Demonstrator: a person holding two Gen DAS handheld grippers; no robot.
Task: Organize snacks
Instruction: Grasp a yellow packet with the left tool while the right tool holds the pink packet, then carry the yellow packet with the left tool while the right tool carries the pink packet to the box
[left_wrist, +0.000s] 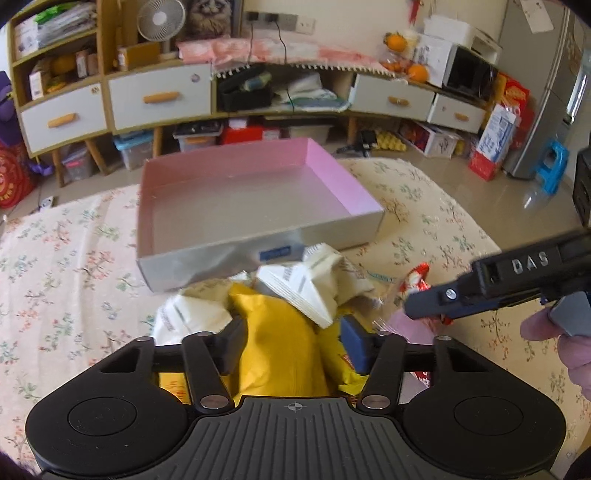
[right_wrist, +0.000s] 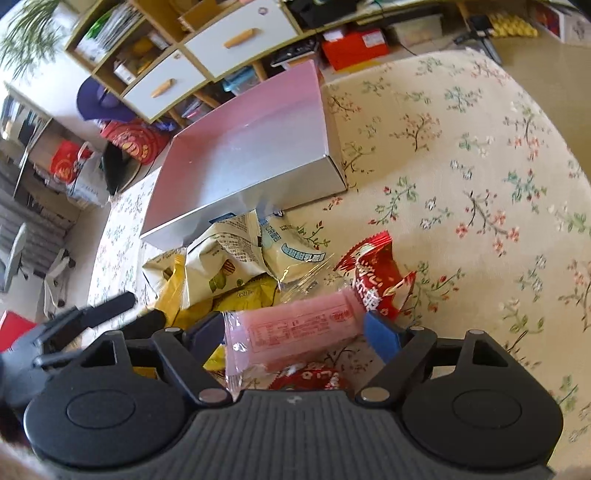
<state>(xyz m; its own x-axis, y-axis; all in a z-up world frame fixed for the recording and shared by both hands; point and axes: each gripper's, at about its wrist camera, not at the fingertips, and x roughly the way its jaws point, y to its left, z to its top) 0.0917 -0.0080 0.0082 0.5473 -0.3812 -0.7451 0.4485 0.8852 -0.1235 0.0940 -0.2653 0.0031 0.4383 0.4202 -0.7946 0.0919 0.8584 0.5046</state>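
A pile of snack packets lies on the flowered table in front of an empty pink-lined box (left_wrist: 240, 199), also in the right wrist view (right_wrist: 251, 147). My left gripper (left_wrist: 291, 343) is shut on a yellow packet (left_wrist: 280, 347), with cream packets (left_wrist: 314, 288) just beyond it. My right gripper (right_wrist: 295, 332) is shut on a pink wrapped snack (right_wrist: 295, 332) held over the pile. It shows in the left wrist view (left_wrist: 424, 306) at the right. A red packet (right_wrist: 373, 273) and cream packets (right_wrist: 229, 258) lie beyond it.
The table has a floral cloth (left_wrist: 66, 258) and a curved right edge (right_wrist: 535, 110). Behind it stands a cabinet with white drawers (left_wrist: 159, 96) and cluttered shelves. Boxes and a blue stool (left_wrist: 554, 166) sit on the floor.
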